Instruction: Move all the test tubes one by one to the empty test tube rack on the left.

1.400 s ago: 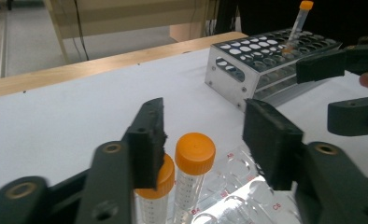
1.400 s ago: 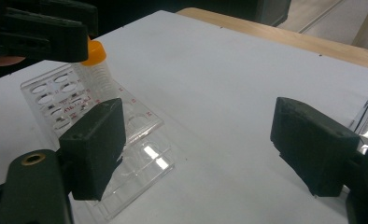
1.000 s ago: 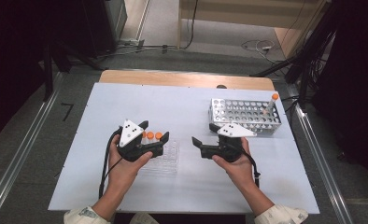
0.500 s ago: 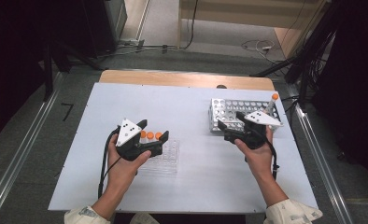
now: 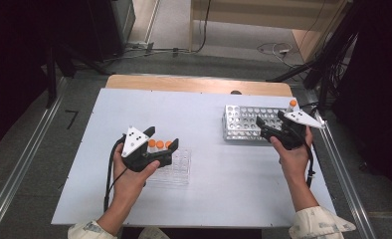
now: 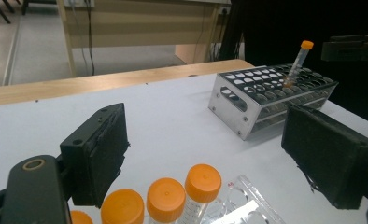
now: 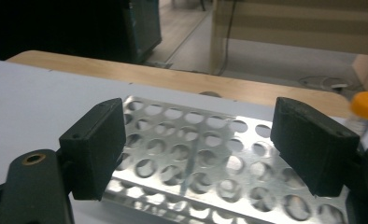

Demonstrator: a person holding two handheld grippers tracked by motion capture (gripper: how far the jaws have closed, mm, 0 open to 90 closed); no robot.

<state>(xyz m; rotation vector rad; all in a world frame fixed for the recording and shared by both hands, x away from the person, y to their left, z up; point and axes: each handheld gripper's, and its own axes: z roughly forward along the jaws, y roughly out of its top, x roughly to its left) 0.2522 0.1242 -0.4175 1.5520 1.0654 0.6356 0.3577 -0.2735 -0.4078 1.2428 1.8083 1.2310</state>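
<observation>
Right claw point(image 5: 269, 130), jaws apart, hovers over the metal tube rack point(image 5: 246, 123) at the frame's right. Left claw point(image 5: 165, 147), also gaping, sits above orange-capped tubes point(image 5: 159, 144) at lower left.

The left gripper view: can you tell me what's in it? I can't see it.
Three orange-capped clear plastic tubes stand in a clear plastic rack between the open black jaws of the left hand-held gripper. Farther off, on the white table, a shiny metal rack full of holes holds one more orange-capped tube.
</observation>
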